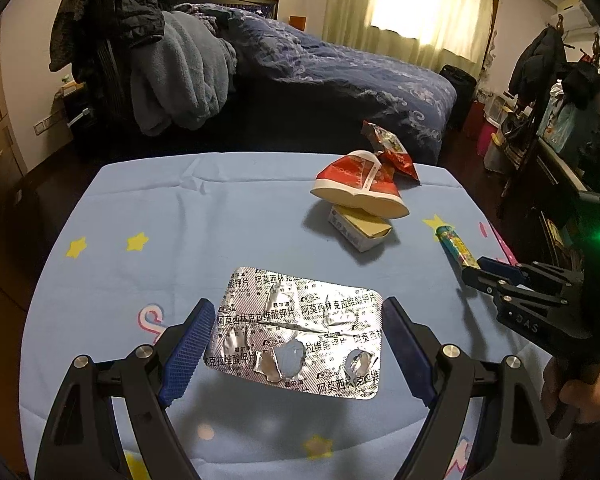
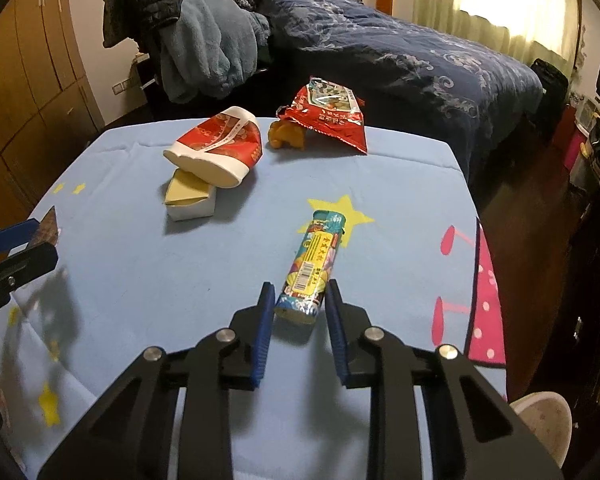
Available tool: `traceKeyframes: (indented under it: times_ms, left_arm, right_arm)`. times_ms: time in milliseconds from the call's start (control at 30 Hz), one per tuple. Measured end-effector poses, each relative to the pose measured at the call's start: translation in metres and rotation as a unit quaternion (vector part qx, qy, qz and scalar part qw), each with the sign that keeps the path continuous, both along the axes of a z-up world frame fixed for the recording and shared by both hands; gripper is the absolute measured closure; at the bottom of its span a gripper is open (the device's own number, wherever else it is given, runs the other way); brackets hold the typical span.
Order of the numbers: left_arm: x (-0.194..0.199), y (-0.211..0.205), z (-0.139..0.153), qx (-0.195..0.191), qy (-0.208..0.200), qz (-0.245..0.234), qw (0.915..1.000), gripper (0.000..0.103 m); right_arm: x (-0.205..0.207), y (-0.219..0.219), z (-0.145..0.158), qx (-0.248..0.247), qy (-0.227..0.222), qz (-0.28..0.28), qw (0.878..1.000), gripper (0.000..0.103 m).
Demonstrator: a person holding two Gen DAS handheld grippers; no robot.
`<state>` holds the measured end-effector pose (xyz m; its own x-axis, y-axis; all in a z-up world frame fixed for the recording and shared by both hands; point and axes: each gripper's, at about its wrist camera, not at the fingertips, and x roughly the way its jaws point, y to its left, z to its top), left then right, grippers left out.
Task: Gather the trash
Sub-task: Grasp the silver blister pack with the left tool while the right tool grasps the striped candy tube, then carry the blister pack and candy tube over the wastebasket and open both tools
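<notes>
Foil blister pack (image 1: 298,330) printed 阿莫西林克拉维酸钾片, left tongs (image 1: 296,354)

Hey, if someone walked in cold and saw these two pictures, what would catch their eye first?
Probably the silver blister pack, punched open and held between the left claw above the blue star-print cloth. Next, the right claw closed on the near end of a colourful tube-shaped wrapper, with a crushed red paper cup and red snack bag behind.
</notes>
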<state>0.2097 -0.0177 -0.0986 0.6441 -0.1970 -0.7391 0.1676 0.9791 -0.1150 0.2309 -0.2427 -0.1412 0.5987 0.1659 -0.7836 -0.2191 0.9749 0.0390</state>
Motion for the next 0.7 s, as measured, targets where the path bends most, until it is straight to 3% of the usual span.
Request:
traceKeyframes:
  times_ms: [433, 700]
  left_arm:
    - [-0.017, -0.01, 0.011, -0.003, -0.008, -0.01, 0.9999, 0.018]
    - [-0.021, -0.019, 0.012, -0.004, -0.008, -0.02, 0.9998, 0.018]
  right_arm:
    - [-0.038, -0.018, 0.028, 0.054, -0.023, -0.009, 0.998, 0.077]
    - [-0.046, -0.027, 0.045, 0.062, -0.038, -0.014, 0.997, 0.078]
